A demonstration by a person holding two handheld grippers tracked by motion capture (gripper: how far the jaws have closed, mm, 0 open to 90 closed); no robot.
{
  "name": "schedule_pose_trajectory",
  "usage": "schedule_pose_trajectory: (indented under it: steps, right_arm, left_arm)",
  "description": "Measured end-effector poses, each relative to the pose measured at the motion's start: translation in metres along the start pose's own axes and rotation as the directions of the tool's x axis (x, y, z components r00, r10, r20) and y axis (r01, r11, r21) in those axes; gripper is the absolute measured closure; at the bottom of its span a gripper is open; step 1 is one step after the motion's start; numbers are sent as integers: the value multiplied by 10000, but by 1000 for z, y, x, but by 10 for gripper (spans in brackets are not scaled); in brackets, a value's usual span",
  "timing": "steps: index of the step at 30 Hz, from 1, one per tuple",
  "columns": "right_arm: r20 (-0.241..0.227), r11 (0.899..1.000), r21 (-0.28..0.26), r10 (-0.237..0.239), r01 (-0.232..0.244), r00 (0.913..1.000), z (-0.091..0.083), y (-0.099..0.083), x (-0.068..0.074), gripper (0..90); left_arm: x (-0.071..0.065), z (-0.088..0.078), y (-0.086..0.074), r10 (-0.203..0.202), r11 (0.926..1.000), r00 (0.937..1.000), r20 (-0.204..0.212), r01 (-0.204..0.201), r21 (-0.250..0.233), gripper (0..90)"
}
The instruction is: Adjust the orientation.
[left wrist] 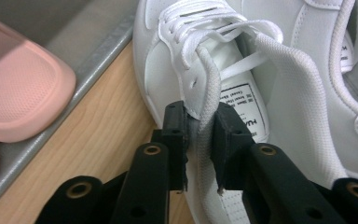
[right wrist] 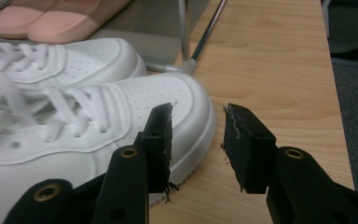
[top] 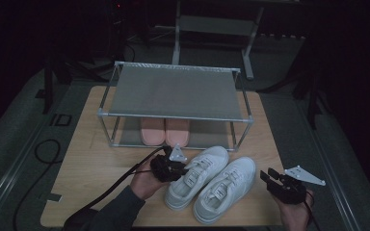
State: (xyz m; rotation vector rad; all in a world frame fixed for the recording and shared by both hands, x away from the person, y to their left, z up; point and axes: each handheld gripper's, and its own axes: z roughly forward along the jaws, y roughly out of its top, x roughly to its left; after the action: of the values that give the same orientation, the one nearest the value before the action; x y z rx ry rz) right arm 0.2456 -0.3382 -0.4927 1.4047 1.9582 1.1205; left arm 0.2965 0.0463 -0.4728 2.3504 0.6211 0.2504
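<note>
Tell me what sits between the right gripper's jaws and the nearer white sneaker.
Nothing: in the right gripper view, bare wooden table separates the right gripper from the white lace-up sneaker.

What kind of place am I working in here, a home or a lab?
Probably a lab or studio setup, not a home: a bare wooden table carries a small metal shoe rack and white sneakers, the surroundings are dark, and equipment stands rise behind the table.
</note>
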Motion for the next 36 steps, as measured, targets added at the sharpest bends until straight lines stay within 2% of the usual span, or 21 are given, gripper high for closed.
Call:
schedule_pose_trajectory:
  steps: [2,10,19,24,27,29,31,36]
  right_arm:
    - [84,9999,108,67,-68,9999,4,-1,-2,615]
    - [294,9992,381,100,-111,9995,20,-4,-9,645]
    - [441,9991,399,138,-156,9989,26,-3,-15,687]
    - [477,9987,483,120,-143,9988,33,0,-20,722]
    - [418,9984,568,-33,10,9991,38,3,-22,776]
    - [387,9980,625,-145,121,9991,43,4,-24,832]
    - [331,9975,692,-168,144,9993,47,6,-25,887]
    - [273,9945,952,-463,435,9986,61,11,-26,900]
  left_arm:
    - [1,-1,1,56,10000,10000,27,-56,35,784]
    - [12,2,5,90,9999,9992,-391,-87,70,808]
    - [20,2,6,126,9999,9979,-633,-123,50,815]
    - [26,2,5,-28,10000,9965,-830,29,10,816]
    - [30,1,5,-206,9998,9961,-855,208,9,814]
    - [30,1,5,-257,9996,9968,-758,262,58,801]
    - [29,-1,4,-239,9997,9980,-580,241,29,744]
    - [30,-16,3,-439,9983,9990,30,440,-369,660]
